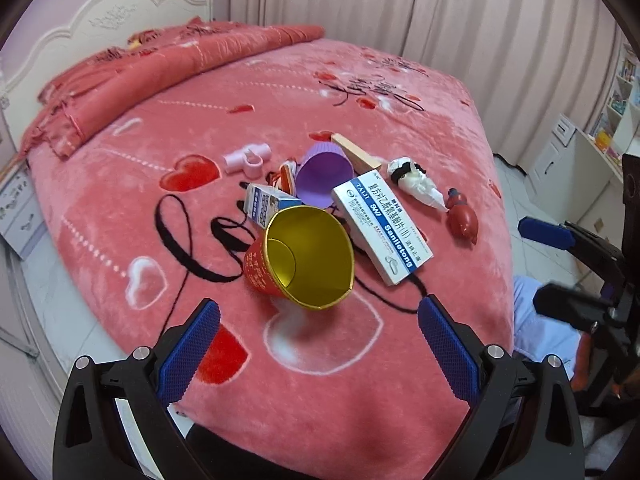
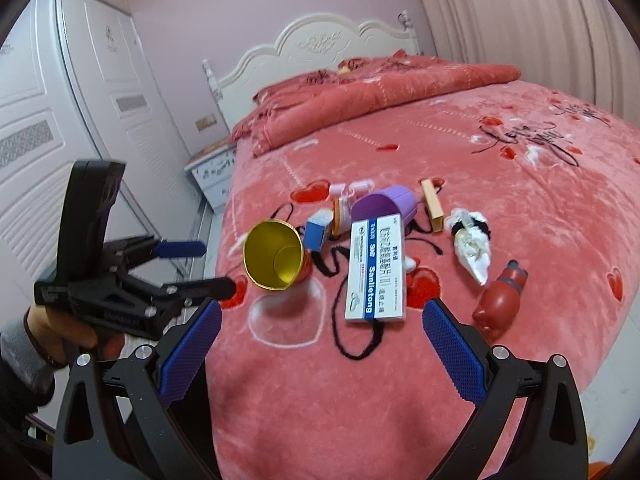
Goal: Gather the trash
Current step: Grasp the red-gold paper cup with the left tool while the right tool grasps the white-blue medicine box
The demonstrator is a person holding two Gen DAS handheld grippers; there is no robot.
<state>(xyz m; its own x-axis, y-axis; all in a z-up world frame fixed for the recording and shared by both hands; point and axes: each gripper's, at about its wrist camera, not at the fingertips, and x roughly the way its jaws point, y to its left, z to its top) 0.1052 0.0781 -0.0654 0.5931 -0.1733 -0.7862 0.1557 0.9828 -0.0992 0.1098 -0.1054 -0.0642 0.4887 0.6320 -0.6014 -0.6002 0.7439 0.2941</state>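
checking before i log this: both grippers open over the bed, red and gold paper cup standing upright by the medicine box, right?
Not quite: the paper cup lies on its side, its gold mouth facing the left gripper, as the left wrist view shows. The rest holds: it is beside the medicine box, and the right gripper is open too.

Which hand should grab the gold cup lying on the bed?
Probably the left gripper: the cup lies right ahead of its open fingers. From the right gripper, it sits off to the left, behind the medicine box.
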